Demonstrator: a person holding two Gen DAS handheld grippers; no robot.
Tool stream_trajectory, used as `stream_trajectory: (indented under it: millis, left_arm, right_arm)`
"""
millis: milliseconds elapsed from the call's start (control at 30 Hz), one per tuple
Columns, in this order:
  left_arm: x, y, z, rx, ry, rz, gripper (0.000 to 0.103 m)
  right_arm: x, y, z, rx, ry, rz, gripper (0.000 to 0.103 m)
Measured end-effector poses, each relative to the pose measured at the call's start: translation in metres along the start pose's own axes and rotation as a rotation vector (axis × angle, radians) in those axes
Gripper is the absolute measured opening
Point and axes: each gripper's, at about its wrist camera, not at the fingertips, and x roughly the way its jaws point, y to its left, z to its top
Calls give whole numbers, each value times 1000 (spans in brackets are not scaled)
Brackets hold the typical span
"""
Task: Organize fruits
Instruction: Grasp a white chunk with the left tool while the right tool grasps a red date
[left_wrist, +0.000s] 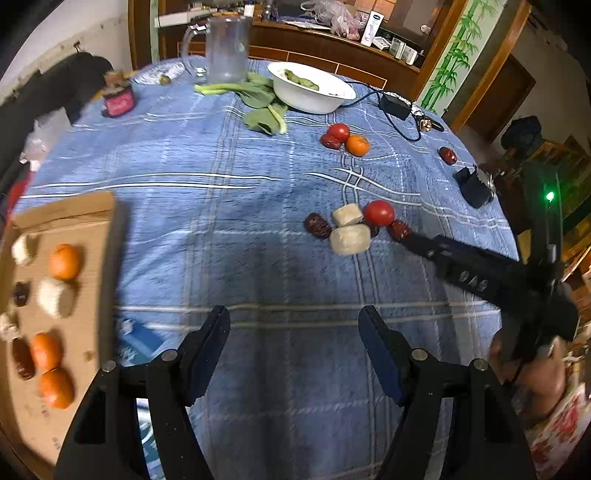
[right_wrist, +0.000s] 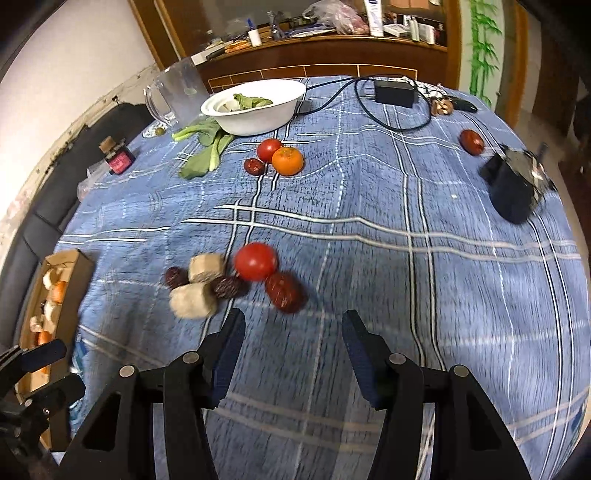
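Note:
A cardboard tray at the left holds several oranges, pale buns and dates. On the blue cloth a near cluster has a red tomato, two pale buns and dark red dates. A far cluster has a tomato, an orange and a date. A lone date lies far right. My right gripper is open and empty, just short of the near dates. My left gripper is open and empty, right of the tray. The right gripper's fingers show beside the near cluster.
A white bowl with greens, a leafy vegetable and a clear jug stand at the far side. A black adapter with cable, a black device and a small pink jar also sit on the table.

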Motion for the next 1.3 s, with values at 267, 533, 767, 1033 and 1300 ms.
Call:
stream_trajectory:
  millis: [267, 533, 767, 1033, 1300]
  left_arm:
    - [32, -3, 16, -51, 37, -59, 70]
    - [57, -26, 35, -38, 41, -103, 69]
    - [85, -40, 47, -12, 53, -72, 53]
    - [76, -34, 40, -2, 43, -61, 34]
    - [32, -14, 21, -32, 9, -88, 34]
  right_arm:
    - [24, 13, 6, -106, 15, -31, 27]
    - [5, -8, -3, -5, 11, 23, 25]
    - [-6, -6, -15, -1, 9, 30, 26]
    - [-12, -3, -26, 21, 13, 60, 26]
    - [-25, 19, -36, 33, 16, 123, 26]
